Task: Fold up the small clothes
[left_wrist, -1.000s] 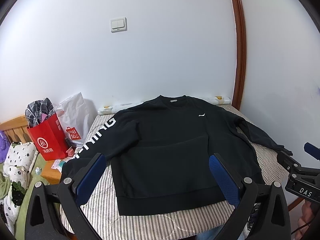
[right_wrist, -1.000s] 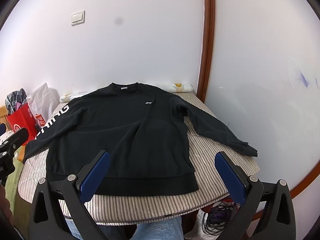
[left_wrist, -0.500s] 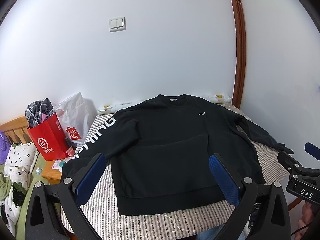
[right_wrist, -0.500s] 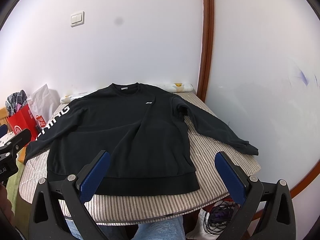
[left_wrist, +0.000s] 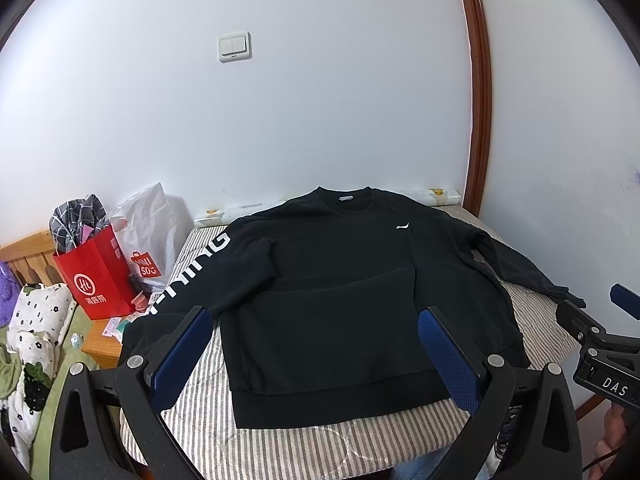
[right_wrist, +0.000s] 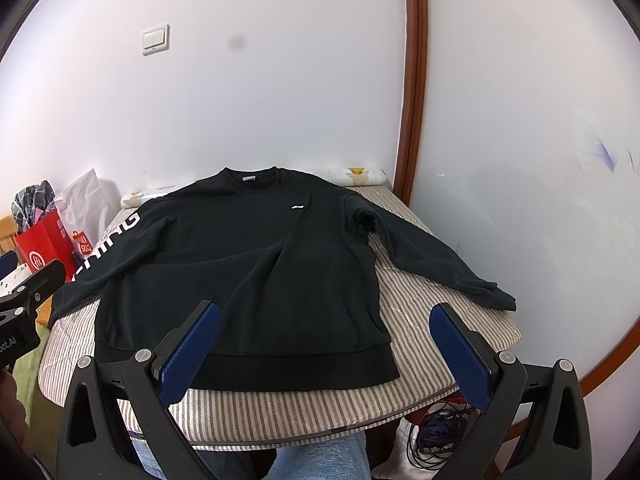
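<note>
A black sweatshirt (left_wrist: 340,300) (right_wrist: 240,272) lies flat, front up, on a striped padded table (left_wrist: 320,448) (right_wrist: 432,320). Its collar points to the far wall, both sleeves are spread out, and white letters run down the left sleeve (left_wrist: 192,276). My left gripper (left_wrist: 316,344) hovers open above the hem, empty. My right gripper (right_wrist: 324,340) is open too, held over the hem's right half with nothing between its blue pads. Each gripper shows at the edge of the other's view.
A red paper bag (left_wrist: 94,280) and a white plastic bag (left_wrist: 148,232) stand left of the table, near a wooden nightstand (left_wrist: 100,344). A white wall and a brown door frame (right_wrist: 414,80) close the back. Cables (right_wrist: 432,436) lie under the table's right corner.
Both views have drifted very slightly; the sweatshirt lies as before and both grippers stay open.
</note>
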`<action>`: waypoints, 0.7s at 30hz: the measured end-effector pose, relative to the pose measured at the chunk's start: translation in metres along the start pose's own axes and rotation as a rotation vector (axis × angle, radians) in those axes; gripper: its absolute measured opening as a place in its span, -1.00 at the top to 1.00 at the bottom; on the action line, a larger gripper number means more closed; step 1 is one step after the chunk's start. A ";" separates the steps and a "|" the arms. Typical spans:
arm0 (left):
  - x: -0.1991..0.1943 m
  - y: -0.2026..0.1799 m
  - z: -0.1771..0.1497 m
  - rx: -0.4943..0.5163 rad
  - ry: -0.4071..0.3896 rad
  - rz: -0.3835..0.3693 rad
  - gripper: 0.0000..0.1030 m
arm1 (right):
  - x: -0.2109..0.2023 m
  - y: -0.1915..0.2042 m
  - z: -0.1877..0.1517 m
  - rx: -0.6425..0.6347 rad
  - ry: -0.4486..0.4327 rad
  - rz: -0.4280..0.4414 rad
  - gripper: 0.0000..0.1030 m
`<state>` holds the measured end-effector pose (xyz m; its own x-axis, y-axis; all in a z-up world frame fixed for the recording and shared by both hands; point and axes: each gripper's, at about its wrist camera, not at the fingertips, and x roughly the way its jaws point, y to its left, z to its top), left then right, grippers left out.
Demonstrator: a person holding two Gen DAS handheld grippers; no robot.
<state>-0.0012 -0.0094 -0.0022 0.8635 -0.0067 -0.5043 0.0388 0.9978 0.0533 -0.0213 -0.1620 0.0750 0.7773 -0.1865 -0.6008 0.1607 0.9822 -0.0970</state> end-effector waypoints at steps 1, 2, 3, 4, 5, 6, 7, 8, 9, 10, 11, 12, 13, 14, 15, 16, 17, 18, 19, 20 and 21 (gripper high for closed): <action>0.000 0.001 -0.001 -0.001 0.000 0.001 -1.00 | 0.000 0.000 0.000 -0.001 0.001 -0.001 -0.99; 0.000 0.001 -0.001 -0.002 0.000 0.002 -1.00 | 0.000 0.000 0.000 -0.001 0.000 -0.002 -0.99; 0.000 0.003 -0.001 -0.005 0.000 0.003 -1.00 | -0.001 -0.001 0.000 -0.001 0.000 -0.002 -0.99; -0.001 0.004 -0.002 -0.009 0.000 0.003 -1.00 | -0.001 -0.001 0.000 0.000 -0.001 -0.003 -0.99; -0.001 0.005 -0.002 -0.012 0.000 0.003 -1.00 | -0.001 -0.001 0.000 0.000 -0.002 -0.003 -0.99; 0.000 0.006 -0.002 -0.014 0.001 0.004 -1.00 | -0.002 -0.001 -0.001 -0.001 -0.002 -0.004 -0.99; -0.001 0.007 -0.003 -0.016 0.001 0.004 -1.00 | -0.002 -0.001 -0.001 -0.001 -0.002 -0.005 -0.99; -0.001 0.007 -0.003 -0.018 0.001 0.005 -1.00 | -0.002 -0.002 -0.001 -0.003 -0.003 -0.007 -0.99; -0.001 0.008 -0.003 -0.019 0.002 0.005 -1.00 | -0.002 -0.002 -0.001 -0.003 -0.003 -0.008 -0.99; -0.002 0.010 -0.003 -0.021 0.001 0.005 -1.00 | -0.002 -0.002 -0.001 -0.003 -0.003 -0.008 -0.99; -0.001 0.010 -0.002 -0.023 0.003 0.005 -1.00 | -0.002 -0.002 -0.001 -0.003 -0.004 -0.008 -0.99; -0.001 0.011 -0.002 -0.025 0.005 0.005 -1.00 | -0.002 -0.002 -0.001 -0.003 -0.004 -0.009 -0.99; -0.001 0.012 -0.002 -0.027 0.006 0.005 -1.00 | -0.002 -0.002 -0.001 -0.003 -0.004 -0.009 -0.99; -0.001 0.013 -0.002 -0.028 0.006 0.006 -1.00 | -0.002 -0.002 -0.001 -0.003 -0.005 -0.008 -0.99; -0.001 0.014 -0.002 -0.029 0.005 0.007 -1.00 | -0.002 -0.002 -0.001 -0.004 -0.006 -0.008 -0.99; -0.001 0.014 -0.002 -0.030 0.005 0.008 -1.00 | -0.002 -0.003 -0.001 -0.005 -0.007 -0.008 -0.99; -0.001 0.015 -0.001 -0.032 0.005 0.008 -1.00 | -0.003 -0.002 -0.001 -0.006 -0.008 -0.009 -0.99; -0.001 0.015 -0.001 -0.032 0.006 0.007 -1.00 | -0.003 -0.002 -0.001 -0.009 -0.010 -0.011 -0.99; 0.000 0.015 -0.001 -0.034 0.006 0.006 -1.00 | -0.003 -0.001 -0.001 -0.011 -0.011 -0.012 -0.99; 0.000 0.016 -0.001 -0.035 0.006 0.006 -1.00 | -0.003 0.000 -0.001 -0.012 -0.012 -0.014 -0.99; 0.000 0.016 -0.001 -0.035 0.006 0.006 -1.00 | -0.003 0.000 -0.001 -0.013 -0.012 -0.015 -0.99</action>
<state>-0.0014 0.0062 -0.0025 0.8608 -0.0007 -0.5090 0.0161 0.9995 0.0257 -0.0246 -0.1612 0.0762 0.7823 -0.2015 -0.5894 0.1648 0.9795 -0.1161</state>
